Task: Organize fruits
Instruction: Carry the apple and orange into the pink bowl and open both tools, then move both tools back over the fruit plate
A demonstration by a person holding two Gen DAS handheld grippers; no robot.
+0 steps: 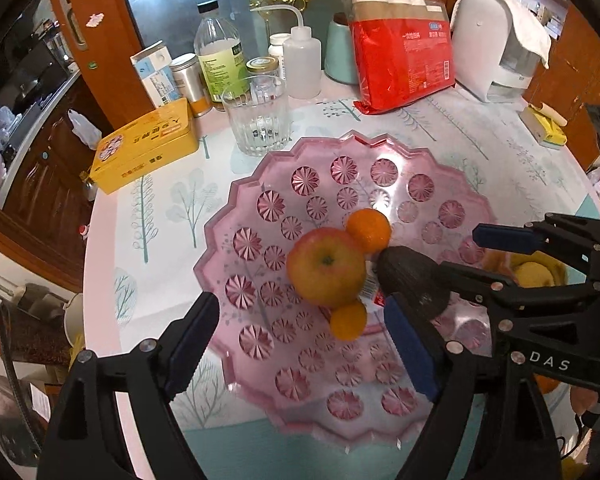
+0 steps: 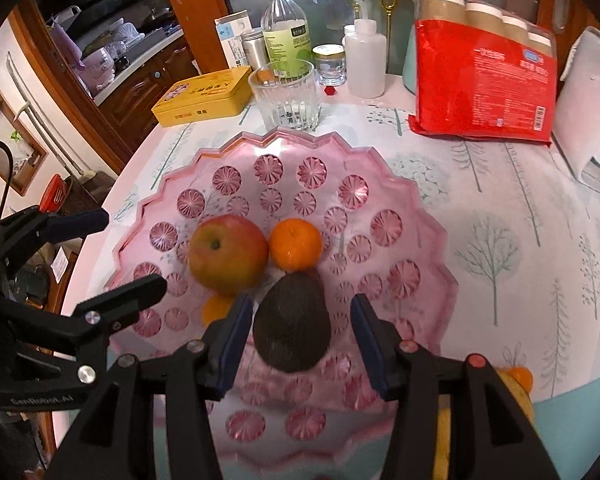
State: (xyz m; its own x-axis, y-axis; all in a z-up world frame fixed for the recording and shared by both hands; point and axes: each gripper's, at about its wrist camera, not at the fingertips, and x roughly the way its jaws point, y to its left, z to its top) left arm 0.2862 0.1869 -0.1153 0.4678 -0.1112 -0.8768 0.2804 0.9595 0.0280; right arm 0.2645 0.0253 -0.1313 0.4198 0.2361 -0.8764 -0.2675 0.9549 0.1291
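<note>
A pink scalloped glass fruit tray (image 1: 260, 208) (image 2: 400, 216) lies on the table. In it sit an apple (image 1: 326, 266) (image 2: 228, 254), an orange (image 1: 369, 229) (image 2: 296, 244), a second small orange (image 1: 348, 320) (image 2: 216, 308) and a dark avocado (image 1: 414, 280) (image 2: 294, 322). My right gripper (image 2: 300, 340) (image 1: 432, 276) is open, its jaws on either side of the avocado, not touching it. My left gripper (image 1: 300, 344) is open and empty over the tray's near side, just short of the apple; it also shows at the left of the right wrist view (image 2: 132, 252).
Behind the tray stand a glass tumbler (image 1: 258, 120), a yellow tin (image 1: 146, 144), bottles and jars (image 1: 220, 56), a red package (image 1: 400, 52) and a white appliance (image 1: 496, 40). More yellow and orange fruit (image 1: 536, 274) (image 2: 520, 376) lies on the table right of the tray.
</note>
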